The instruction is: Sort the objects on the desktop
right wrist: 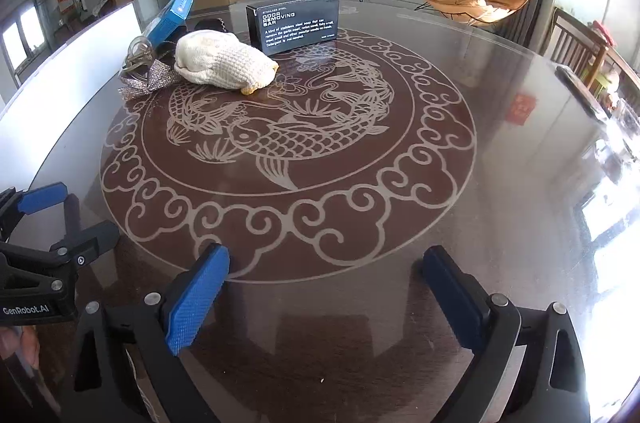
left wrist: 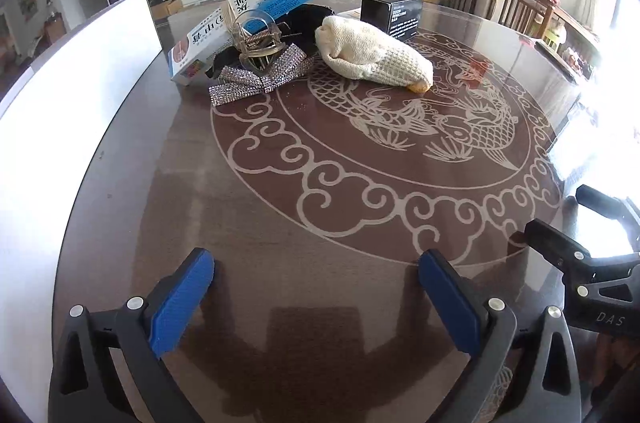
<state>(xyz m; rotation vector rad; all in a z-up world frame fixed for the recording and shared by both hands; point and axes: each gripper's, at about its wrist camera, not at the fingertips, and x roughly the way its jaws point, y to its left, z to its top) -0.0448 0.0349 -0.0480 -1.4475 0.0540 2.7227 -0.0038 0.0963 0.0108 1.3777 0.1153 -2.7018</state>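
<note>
A pile of objects sits at the far side of the round table [left wrist: 280, 223]: a cream knitted item [left wrist: 372, 53] [right wrist: 226, 63], a black box [left wrist: 392, 13] [right wrist: 294, 23], a blue-and-white carton [left wrist: 256, 11] [right wrist: 170, 15], a clear hair clip [left wrist: 258, 39] [right wrist: 140, 57] on a rhinestone bow [left wrist: 260, 79] [right wrist: 146, 83]. My left gripper [left wrist: 316, 287] is open and empty, low over the near table. My right gripper [right wrist: 326, 283] is open and empty too. Each gripper shows at the other view's edge [left wrist: 580, 243] [right wrist: 52, 219].
A large white board [left wrist: 60, 127] [right wrist: 60, 75] stands along the table's left edge. A wooden chair [left wrist: 524, 7] [right wrist: 576, 43] stands at the far right. The table top carries a fish pattern [right wrist: 280, 127].
</note>
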